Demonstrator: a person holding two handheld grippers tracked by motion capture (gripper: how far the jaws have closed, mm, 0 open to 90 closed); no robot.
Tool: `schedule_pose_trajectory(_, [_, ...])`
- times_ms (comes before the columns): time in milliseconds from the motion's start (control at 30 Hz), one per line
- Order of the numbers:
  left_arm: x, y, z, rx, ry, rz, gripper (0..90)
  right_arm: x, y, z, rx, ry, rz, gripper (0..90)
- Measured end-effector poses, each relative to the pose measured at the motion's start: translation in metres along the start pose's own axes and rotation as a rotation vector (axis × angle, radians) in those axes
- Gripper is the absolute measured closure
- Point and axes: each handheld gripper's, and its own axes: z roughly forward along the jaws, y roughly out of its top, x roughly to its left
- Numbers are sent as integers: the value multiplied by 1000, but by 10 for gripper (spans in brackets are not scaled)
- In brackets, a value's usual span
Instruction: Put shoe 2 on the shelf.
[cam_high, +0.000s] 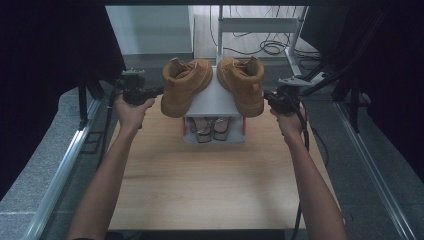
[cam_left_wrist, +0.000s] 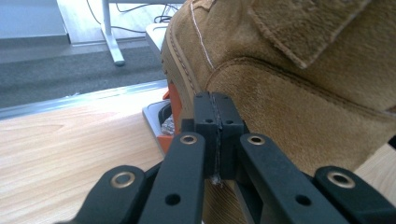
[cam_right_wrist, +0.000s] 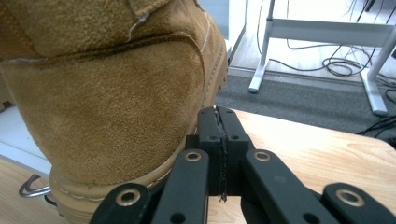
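Plainly, writing: no brand, label or lettering can be read on anything from where I stand.
Left boot (cam_high: 184, 86): tan suede, on top of the grey rack (cam_high: 214, 98), toe hanging over the front left edge and angled toward the left gripper.
Right boot (cam_high: 243, 83): same tan suede, on the rack's right side, toe toward the person, just beside the right gripper.
Left gripper (cam_high: 150, 92): held level at the rack's left side, its tip right against the left boot; in the left gripper view (cam_left_wrist: 216, 122) the two black jaws are pressed flat together with nothing between them, the boot's suede side just behind.
Right gripper (cam_high: 268, 96): held level at the rack's right side; in the right gripper view (cam_right_wrist: 223, 135) the jaws are likewise clenched tight on nothing, next to the right boot's sole edge.
Rack: small, grey top, orange side pieces, standing at the far middle of the wooden table (cam_high: 210, 185).
Sandals (cam_high: 211, 127): a strappy pair on the lower shelf, under the boots.
Surroundings: white table legs (cam_high: 295, 35) and loose cables (cam_high: 272, 47) on the floor beyond; dark curtains at both sides.
In the way: the boots overhang the rack top and shade the shelf below.
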Motion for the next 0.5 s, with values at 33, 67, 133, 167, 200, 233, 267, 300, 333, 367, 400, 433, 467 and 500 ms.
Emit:
schedule_pose_trajectory(33, [-1,0,0,-2,1,-3,896,1,0,1,-1,7,3,897])
schedule_pose_trajectory(67, [-1,0,1,-4,1,-4,896,2,0,2,-4,12,8,897])
schedule_pose_trajectory(133, [-2,0,3,1,-33,-12,897,4,0,4,-6,16,7,897])
schedule_pose_trajectory(167, [-4,0,5,4,-63,-21,896,6,0,6,-7,20,4,897])
schedule_pose_trajectory(200, [-7,0,7,4,-90,-25,896,7,0,6,-6,25,4,897])
schedule_pose_trajectory(233, [-11,0,9,7,-98,-16,897,9,0,8,-6,28,0,897])
schedule_pose_trajectory(267, [-16,1,11,12,-98,-3,897,10,1,9,-5,28,-2,897])
schedule_pose_trajectory(300, [-19,2,13,16,-96,7,897,10,1,9,-6,30,-3,897])
schedule_pose_trajectory(333, [-22,2,14,19,-95,11,896,10,1,10,-6,31,-3,897])
schedule_pose_trajectory(367, [-23,3,16,20,-95,9,896,10,1,11,-4,32,-4,896])
schedule_pose_trajectory(400, [-23,4,16,20,-88,9,896,9,1,11,-3,32,0,895])
schedule_pose_trajectory(433, [-22,4,16,18,-86,5,895,8,1,12,-1,35,6,893])
schedule_pose_trajectory(467, [-21,5,17,17,-89,3,896,7,0,13,1,37,11,893])
schedule_pose_trajectory(500, [-22,5,17,17,-87,3,896,7,1,15,4,36,12,892])
